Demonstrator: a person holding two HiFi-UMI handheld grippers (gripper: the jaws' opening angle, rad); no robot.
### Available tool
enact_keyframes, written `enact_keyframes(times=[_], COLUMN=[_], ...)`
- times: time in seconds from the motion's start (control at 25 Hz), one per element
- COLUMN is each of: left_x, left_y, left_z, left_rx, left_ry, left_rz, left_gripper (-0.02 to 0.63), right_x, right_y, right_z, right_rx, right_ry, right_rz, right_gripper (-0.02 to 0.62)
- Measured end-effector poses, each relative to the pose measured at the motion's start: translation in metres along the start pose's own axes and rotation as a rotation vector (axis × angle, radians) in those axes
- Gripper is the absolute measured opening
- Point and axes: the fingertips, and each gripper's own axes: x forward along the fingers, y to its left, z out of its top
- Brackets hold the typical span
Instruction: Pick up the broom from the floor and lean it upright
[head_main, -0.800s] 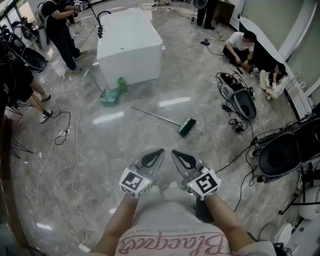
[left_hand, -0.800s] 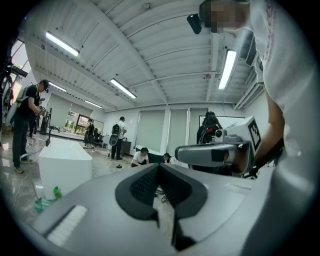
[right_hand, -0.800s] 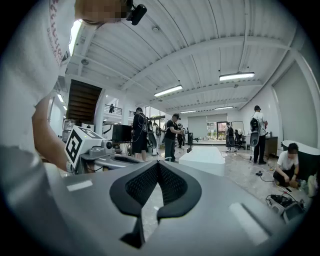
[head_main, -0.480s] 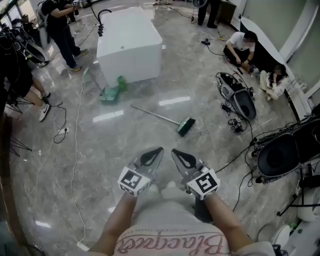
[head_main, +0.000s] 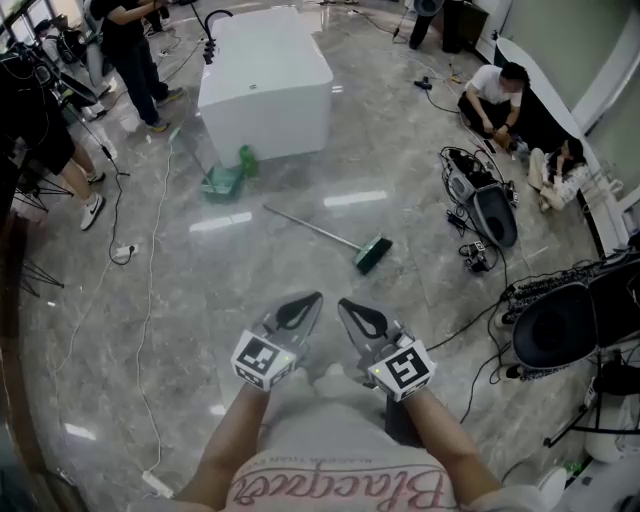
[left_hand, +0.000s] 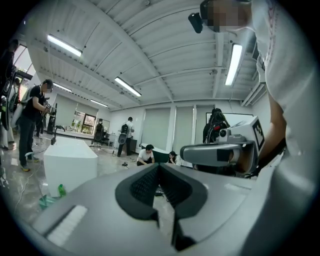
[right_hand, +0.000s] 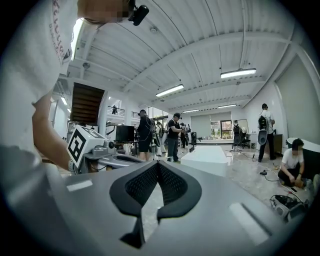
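Observation:
The broom (head_main: 340, 240) lies flat on the grey marble floor, its thin handle running up-left and its green head (head_main: 373, 254) at the lower right. Both grippers are held close to the person's body, well short of the broom. My left gripper (head_main: 308, 303) is shut with nothing in it; in the left gripper view its pads (left_hand: 159, 167) meet at the tip. My right gripper (head_main: 350, 308) is likewise shut and empty, pads (right_hand: 158, 166) touching in the right gripper view. The broom is out of sight in both gripper views.
A white block-shaped bathtub (head_main: 266, 85) stands beyond the broom, with a green dustpan (head_main: 224, 182) and bottle beside it. Cables (head_main: 130, 300) trail across the floor at left. Two people (head_main: 495, 95) sit at the right by equipment cases (head_main: 490, 210); others stand at the upper left.
The view has shifted slightly, so the broom and bathtub sit a little closer and to the right. Both grippers keep their place near the body, still shut.

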Motion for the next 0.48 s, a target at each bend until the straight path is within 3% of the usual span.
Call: enact_keyframes(times=[0.48], left_x=[0.021], left_y=[0.048], left_z=[-0.005], left_rx=[-0.037], left_ry=[0.005], left_rz=[0.108], left_gripper=[0.0], right_x=[0.025], right_y=[-0.035], right_z=[-0.019], right_rx=[0.059], right_ry=[0.038], right_rz=[0.053], right_gripper=[0.002])
